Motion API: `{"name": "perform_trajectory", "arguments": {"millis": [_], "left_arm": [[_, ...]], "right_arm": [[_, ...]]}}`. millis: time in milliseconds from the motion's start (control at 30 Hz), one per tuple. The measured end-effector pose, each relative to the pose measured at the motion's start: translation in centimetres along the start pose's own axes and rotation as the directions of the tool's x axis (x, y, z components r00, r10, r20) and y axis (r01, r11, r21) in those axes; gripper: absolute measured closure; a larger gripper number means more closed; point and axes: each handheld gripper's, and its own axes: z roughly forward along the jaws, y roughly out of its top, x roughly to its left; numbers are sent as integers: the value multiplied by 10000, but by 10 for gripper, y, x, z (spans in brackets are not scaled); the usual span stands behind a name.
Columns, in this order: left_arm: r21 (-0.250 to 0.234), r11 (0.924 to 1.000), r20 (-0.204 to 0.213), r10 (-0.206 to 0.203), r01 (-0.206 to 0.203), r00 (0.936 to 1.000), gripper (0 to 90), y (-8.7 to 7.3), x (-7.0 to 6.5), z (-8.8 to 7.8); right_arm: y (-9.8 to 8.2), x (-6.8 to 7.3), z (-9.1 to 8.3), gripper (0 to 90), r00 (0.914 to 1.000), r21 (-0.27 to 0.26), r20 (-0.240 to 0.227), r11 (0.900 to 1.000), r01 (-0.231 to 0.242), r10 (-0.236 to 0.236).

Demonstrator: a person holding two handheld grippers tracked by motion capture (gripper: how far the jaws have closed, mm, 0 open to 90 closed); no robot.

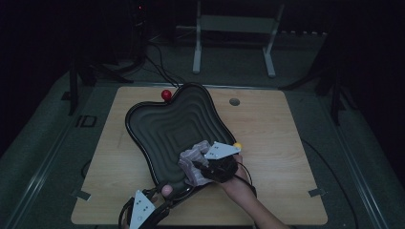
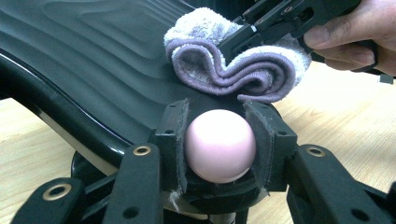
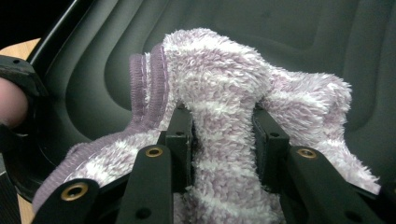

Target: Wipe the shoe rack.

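Dark wavy tray (image 1: 157, 125) on wooden table (image 1: 267, 143), purple cloth (image 1: 191, 162) at its near edge.

- The cloth (image 3: 224, 140) is a fluffy lilac-and-white striped towel with a ribbed purple hem, bunched into soft folds. A thick fold of it is pinched between the jaws of my right gripper (image 3: 223, 135), and the rest spills out on both sides and lies on the tray.
- The tray (image 1: 167, 129) is a big black dish with a wavy outline and stepped ridges running in towards its middle. It is tilted, with its near corner at my left gripper (image 2: 219, 144).
- The ball (image 2: 220, 145) is a smooth pale pink knob on that near corner of the tray. My left gripper's jaws press on it from both sides, just below the cloth.
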Motion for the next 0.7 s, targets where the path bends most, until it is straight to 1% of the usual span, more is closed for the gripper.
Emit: {"name": "perform_trajectory", "arguments": {"millis": [67, 100, 233, 367, 433, 533, 600, 633, 667, 700], "left_arm": [[22, 10000, 13, 16, -16, 10000, 599, 0, 0, 0], [25, 10000, 19, 22, -22, 10000, 599, 0, 0, 0], [-20, 10000, 44, -7, 7, 10000, 599, 0, 1, 0], [-57, 10000, 35, -14, 14, 10000, 599, 0, 1, 1], [-33, 10000, 60, 14, -14, 10000, 598, 0, 1, 0], [-46, 10000, 14, -15, 15, 10000, 599, 0, 0, 0], [-36, 10000, 44, 9, -9, 10000, 599, 0, 1, 0], [-36, 10000, 44, 9, -9, 10000, 599, 0, 1, 0], [-33, 10000, 16, 58, -58, 10000, 599, 0, 0, 0], [-23, 10000, 4, 68, -68, 10000, 599, 0, 1, 0]], "right_arm": [[0, -1, 0, 651, 10000, 1, 12, 10000, -1, 1], [0, -4, -1, 650, 9999, 39, 106, 10000, 10, -11], [2, -13, -2, 650, 9992, 6, 96, 9992, -399, 398], [8, -15, -1, 663, 9971, -109, -127, 9971, -750, 749], [17, -17, -2, 664, 9959, -451, -197, 9950, -887, 878], [39, -21, -3, 663, 9958, -893, -138, 9918, -913, 905], [55, -25, -1, 662, 9960, -1068, -64, 9903, -890, 889], [55, -25, -1, 662, 9960, -1068, -64, 9903, -890, 889], [64, -27, 1, 662, 9965, -1158, -9, 9898, -834, 839], [83, -33, 7, 659, 9979, -1199, 108, 9908, -621, 638]]}}
